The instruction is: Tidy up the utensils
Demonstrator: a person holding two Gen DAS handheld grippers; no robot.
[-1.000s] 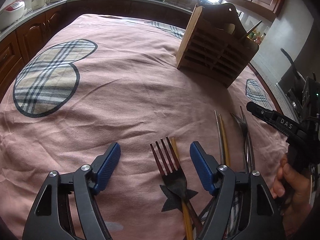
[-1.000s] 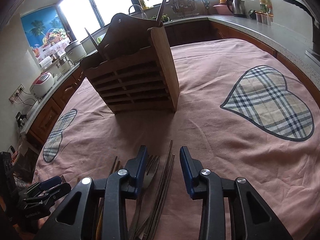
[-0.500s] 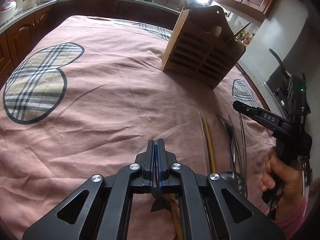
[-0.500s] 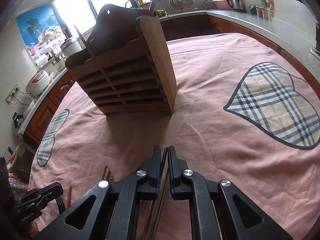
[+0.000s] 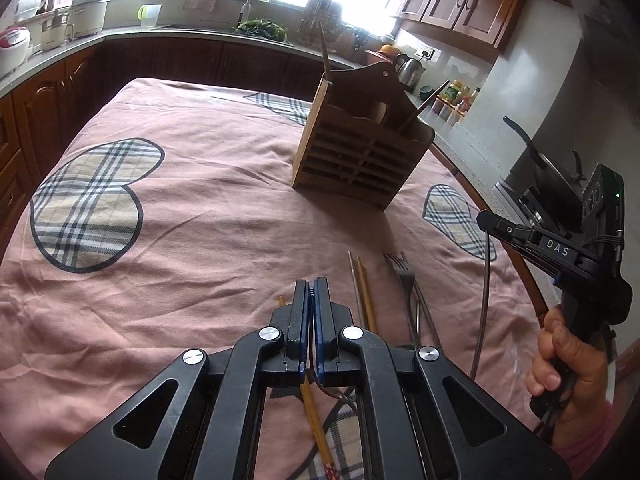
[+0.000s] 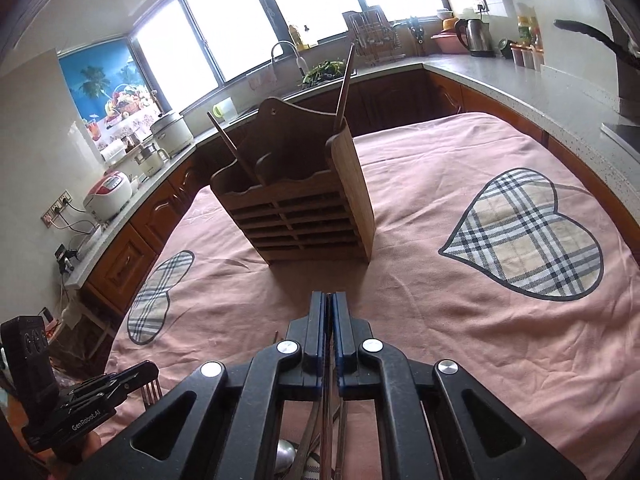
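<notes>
Kitchen counters ring a table under a pink cloth (image 5: pixel 208 216). Left gripper (image 5: pixel 311 292) is pinched on a dark fork (image 5: pixel 334 390), its handle curving out beneath the pads. Right gripper (image 6: pixel 329 308) is clamped on a thin metal utensil (image 5: pixel 482 312), which hangs from it. More cutlery (image 5: pixel 408 280) lies just beyond on the cloth; farther off stands the wooden holder (image 6: pixel 296 208).

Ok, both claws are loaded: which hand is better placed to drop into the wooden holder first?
Right, probably. The right claw is shut on a thin rod, with the holder straight ahead of it. The left claw, shut on the fork, has the holder off to its right.
</notes>
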